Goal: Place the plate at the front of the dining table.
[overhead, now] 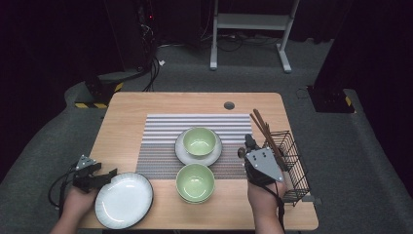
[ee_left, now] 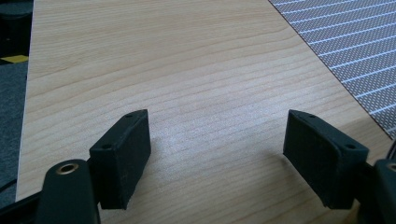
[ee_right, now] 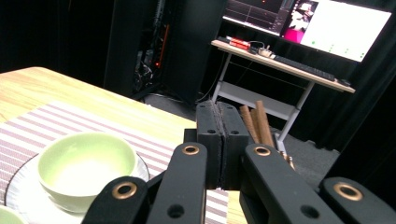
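Observation:
My left gripper rests at the table's near left corner, just left of a white plate. In the left gripper view its jaws stand wide apart over bare wood, with nothing between them. My right gripper hovers at the right side, between the bowls and a wire basket. Its pads are pressed flat together and hold nothing. Brown chopsticks lean out of the basket just behind the jaws. A green bowl sits on a white saucer; a second green bowl stands nearer.
A striped placemat covers the table's middle, and its corner appears in the left gripper view. A round grommet hole marks the far edge. Beyond the table are a white desk frame, cables and a lit monitor.

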Demonstrator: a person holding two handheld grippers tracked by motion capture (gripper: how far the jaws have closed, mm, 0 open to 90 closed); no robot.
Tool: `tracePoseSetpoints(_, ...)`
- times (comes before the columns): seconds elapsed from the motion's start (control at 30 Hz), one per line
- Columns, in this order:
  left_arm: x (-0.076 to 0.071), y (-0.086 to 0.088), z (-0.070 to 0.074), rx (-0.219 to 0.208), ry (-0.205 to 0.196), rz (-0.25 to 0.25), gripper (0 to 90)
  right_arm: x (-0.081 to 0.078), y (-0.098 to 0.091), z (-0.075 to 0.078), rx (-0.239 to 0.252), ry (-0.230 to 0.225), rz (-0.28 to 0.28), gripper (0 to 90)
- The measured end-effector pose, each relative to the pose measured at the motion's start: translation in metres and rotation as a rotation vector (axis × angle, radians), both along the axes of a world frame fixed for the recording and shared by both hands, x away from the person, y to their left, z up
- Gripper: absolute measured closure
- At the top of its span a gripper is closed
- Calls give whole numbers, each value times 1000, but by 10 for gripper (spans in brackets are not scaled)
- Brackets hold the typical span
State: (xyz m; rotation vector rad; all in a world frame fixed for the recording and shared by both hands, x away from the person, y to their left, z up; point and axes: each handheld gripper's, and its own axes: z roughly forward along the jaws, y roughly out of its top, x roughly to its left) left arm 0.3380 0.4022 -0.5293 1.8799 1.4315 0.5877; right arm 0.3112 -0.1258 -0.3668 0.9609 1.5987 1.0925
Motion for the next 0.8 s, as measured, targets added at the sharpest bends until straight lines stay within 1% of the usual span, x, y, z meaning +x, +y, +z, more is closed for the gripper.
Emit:
tracePoseSetpoints(0.3, 0, 0, 0, 0, 0, 0, 233, 6, 10, -4, 12, 4, 18, 891)
tracePoseSetpoints(0.47, 0, 0, 0, 1, 0, 0, 233, 8, 11, -4, 28, -4, 18, 892)
tracePoseSetpoints(0.57, 0, 0, 0, 1, 0, 1, 233, 10, 12, -4, 37, -1, 25, 892)
tracePoseSetpoints(0.8, 0, 0, 0, 0, 0, 1, 233, 14, 17, -2, 42, -9, 36, 892)
